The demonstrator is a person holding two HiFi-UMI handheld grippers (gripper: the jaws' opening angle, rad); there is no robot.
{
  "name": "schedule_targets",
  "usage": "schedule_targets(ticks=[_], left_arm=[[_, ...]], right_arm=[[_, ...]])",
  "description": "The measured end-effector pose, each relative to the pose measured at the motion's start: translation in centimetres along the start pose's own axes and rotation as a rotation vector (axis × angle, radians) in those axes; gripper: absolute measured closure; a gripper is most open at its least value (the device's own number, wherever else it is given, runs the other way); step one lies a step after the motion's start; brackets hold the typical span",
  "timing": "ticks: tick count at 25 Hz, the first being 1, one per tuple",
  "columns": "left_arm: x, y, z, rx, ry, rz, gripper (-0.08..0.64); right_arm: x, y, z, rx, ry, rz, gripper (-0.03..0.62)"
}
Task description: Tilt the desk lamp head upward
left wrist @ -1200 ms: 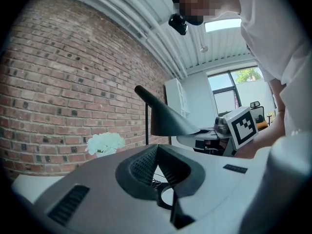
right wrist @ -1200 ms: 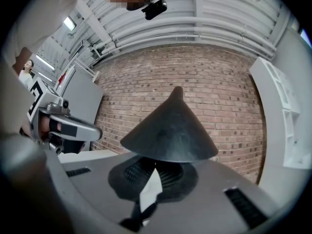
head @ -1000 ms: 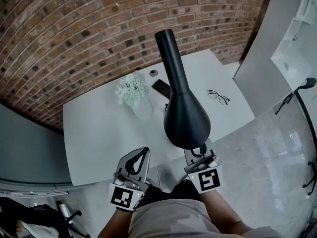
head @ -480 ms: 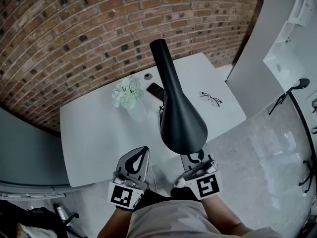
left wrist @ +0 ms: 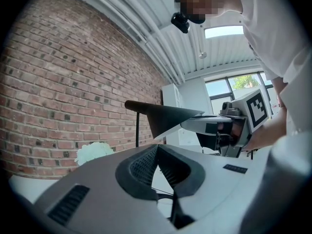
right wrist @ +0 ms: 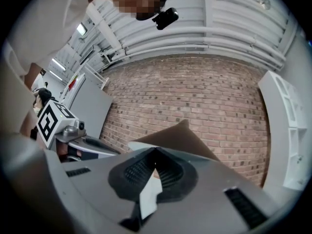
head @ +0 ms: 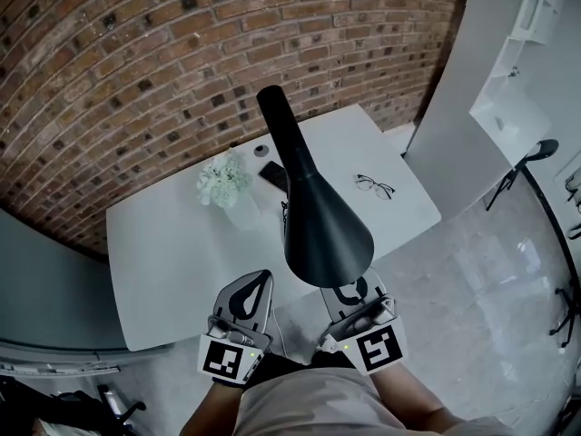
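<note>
The desk lamp's black cone head (head: 322,230) hangs large in the head view, its neck (head: 277,130) running up toward the brick wall. Just below the head's rim sits my right gripper (head: 356,291), shut, its tips partly hidden by the rim. Left of it my left gripper (head: 263,280) is shut and holds nothing. In the left gripper view the left gripper (left wrist: 157,147) points at the lamp head (left wrist: 165,118) with the right gripper (left wrist: 239,126) beside it. In the right gripper view the right gripper (right wrist: 155,152) has its jaws together, and the lamp head (right wrist: 183,135) lies just beyond them.
On the white table (head: 172,252) stand a vase of white flowers (head: 221,182), a dark phone (head: 270,174), a small round object (head: 261,150) and a pair of glasses (head: 373,186). A grey partition (head: 454,125) rises at the right.
In the head view the lamp head and the table have drifted left and slightly away. Both grippers stay low in the view, still shut, the right one staying under the head's rim.
</note>
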State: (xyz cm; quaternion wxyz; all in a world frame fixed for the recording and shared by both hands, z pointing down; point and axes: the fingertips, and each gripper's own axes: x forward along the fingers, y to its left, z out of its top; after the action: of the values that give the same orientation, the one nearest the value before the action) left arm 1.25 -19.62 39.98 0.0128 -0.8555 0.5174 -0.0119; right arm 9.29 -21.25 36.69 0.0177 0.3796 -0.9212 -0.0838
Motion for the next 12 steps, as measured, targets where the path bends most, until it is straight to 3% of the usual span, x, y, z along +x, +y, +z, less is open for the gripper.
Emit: schedule_targets(ticks=[12], left_arm=[[-0.4, -0.5, 0.2, 0.007, -0.013, -0.010, 0.554]], right_arm=[[-0.5, 0.1, 2.4, -0.045, -0.027, 0.006, 0.577]])
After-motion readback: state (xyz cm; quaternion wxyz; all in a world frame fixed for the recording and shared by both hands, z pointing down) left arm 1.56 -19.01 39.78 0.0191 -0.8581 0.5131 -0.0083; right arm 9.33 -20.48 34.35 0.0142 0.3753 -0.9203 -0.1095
